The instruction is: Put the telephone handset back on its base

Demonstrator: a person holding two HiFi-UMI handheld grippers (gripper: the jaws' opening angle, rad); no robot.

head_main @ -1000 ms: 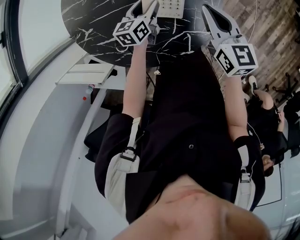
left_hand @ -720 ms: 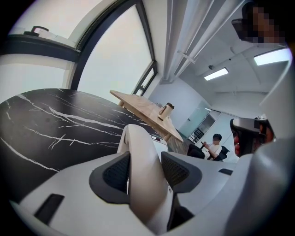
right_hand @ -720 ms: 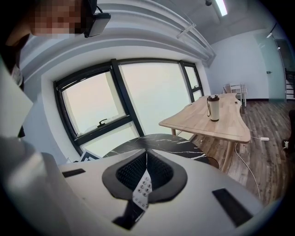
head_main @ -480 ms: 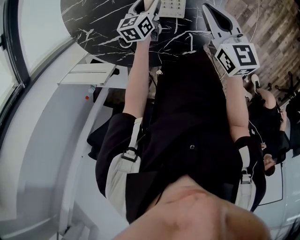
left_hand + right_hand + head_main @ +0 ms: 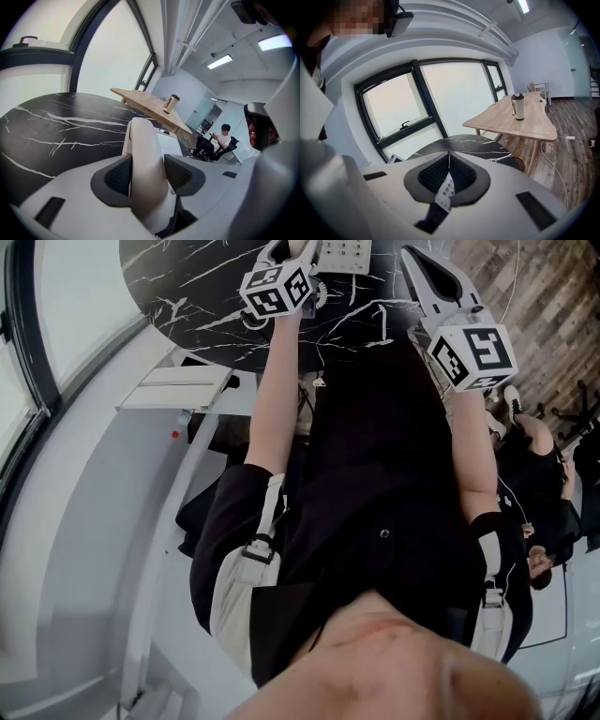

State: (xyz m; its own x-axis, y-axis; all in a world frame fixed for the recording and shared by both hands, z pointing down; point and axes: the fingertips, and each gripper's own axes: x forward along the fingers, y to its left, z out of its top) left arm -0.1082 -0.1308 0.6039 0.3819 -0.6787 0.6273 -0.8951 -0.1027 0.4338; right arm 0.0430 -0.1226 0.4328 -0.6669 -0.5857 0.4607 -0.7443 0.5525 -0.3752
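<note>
The white telephone handset (image 5: pixel 143 140) stands upright between the jaws of my left gripper (image 5: pixel 147 174), whose dark pads (image 5: pixel 119 176) press on both its sides. Just behind it lies the white telephone base (image 5: pixel 169 143) on the black marble table (image 5: pixel 56 126). In the head view my left gripper (image 5: pixel 292 249) is over the table beside the base's keypad (image 5: pixel 342 253). My right gripper (image 5: pixel 417 263) hovers at the table's right edge. Its jaws (image 5: pixel 449 171) meet at the tips, and a strip of the keypad (image 5: pixel 445 193) shows through the slit below them.
A wooden table (image 5: pixel 520 119) with a tall cup (image 5: pixel 517 106) stands beyond the round marble table. A person (image 5: pixel 216 140) sits on a chair further back. Windows (image 5: pixel 393 108) line the wall. A white ledge (image 5: pixel 173 388) lies left of my body.
My left gripper with the handset has moved slightly forward and to the right, toward the telephone base. The right gripper has barely shifted.
</note>
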